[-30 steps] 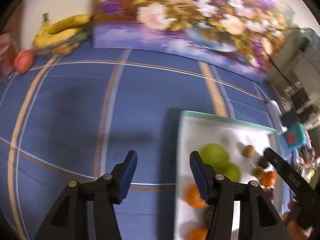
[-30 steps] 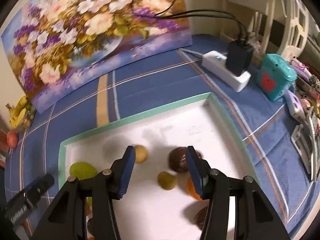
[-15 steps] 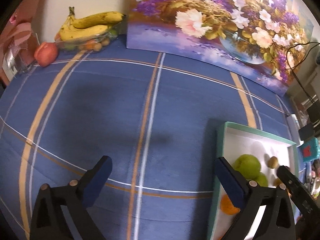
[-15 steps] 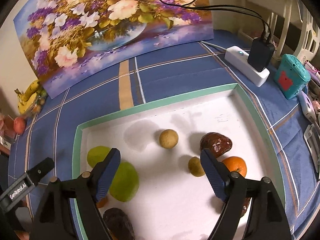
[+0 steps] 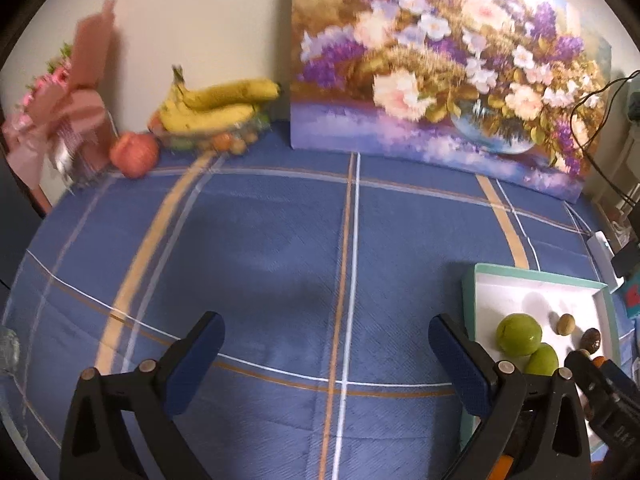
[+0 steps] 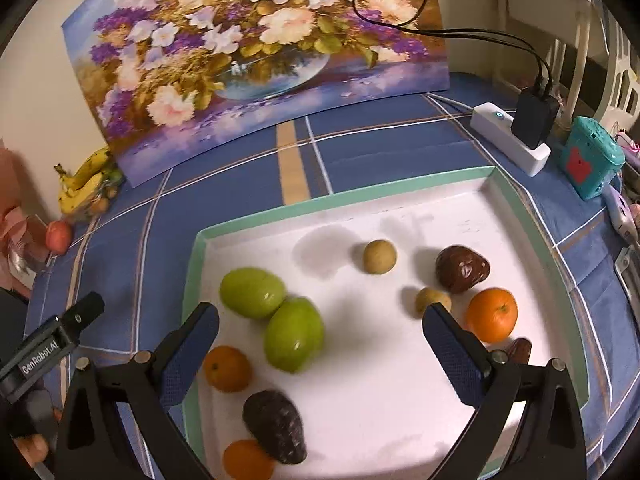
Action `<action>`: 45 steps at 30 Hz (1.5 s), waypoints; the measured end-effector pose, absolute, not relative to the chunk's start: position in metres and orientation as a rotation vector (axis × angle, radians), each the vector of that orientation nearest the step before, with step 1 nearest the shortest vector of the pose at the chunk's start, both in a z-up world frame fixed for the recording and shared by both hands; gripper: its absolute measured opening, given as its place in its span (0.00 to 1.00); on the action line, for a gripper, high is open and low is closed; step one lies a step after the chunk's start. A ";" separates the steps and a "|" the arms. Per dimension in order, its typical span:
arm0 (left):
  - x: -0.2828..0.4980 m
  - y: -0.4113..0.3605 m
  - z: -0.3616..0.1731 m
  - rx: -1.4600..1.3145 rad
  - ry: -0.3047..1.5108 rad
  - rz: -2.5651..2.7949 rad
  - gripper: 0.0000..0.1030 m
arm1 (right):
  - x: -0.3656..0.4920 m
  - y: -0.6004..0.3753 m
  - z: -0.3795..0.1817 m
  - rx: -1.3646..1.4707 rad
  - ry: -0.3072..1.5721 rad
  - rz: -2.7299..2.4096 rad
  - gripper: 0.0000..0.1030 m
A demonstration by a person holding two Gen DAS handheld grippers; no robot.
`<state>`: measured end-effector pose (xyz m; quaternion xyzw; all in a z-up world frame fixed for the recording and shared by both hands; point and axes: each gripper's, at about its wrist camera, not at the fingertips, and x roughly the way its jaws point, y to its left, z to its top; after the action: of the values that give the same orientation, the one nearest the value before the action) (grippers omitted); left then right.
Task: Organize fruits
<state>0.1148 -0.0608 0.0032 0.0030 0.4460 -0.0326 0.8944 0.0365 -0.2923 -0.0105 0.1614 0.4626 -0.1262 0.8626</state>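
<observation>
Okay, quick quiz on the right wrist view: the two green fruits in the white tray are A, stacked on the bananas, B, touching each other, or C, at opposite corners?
B: the two green fruits sit pressed side by side at the left of the white tray.

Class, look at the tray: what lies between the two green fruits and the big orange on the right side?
In the right wrist view, only bare white tray floor separates the green fruits from the orange; a small tan fruit sits just beside the orange.
</observation>
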 end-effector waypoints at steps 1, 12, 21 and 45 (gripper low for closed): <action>0.111 -0.062 0.008 0.046 0.909 -0.026 1.00 | 0.034 -0.290 -0.010 0.339 0.971 -0.261 0.99; 0.071 -0.048 0.028 0.145 0.998 0.088 1.00 | 0.002 -0.269 0.008 0.345 0.950 -0.232 0.99; 0.035 -0.022 0.047 0.056 1.024 0.050 1.00 | -0.024 -0.245 0.023 0.290 0.944 -0.209 0.99; -0.004 0.014 0.031 -0.010 1.089 -0.058 1.00 | -0.066 -0.214 0.023 0.237 0.953 -0.203 0.99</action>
<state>-0.0041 0.0136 0.0310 -0.0050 0.5179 -0.0277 0.8550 -0.0659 -0.2143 0.0229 0.1138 0.4566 -0.0973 0.8770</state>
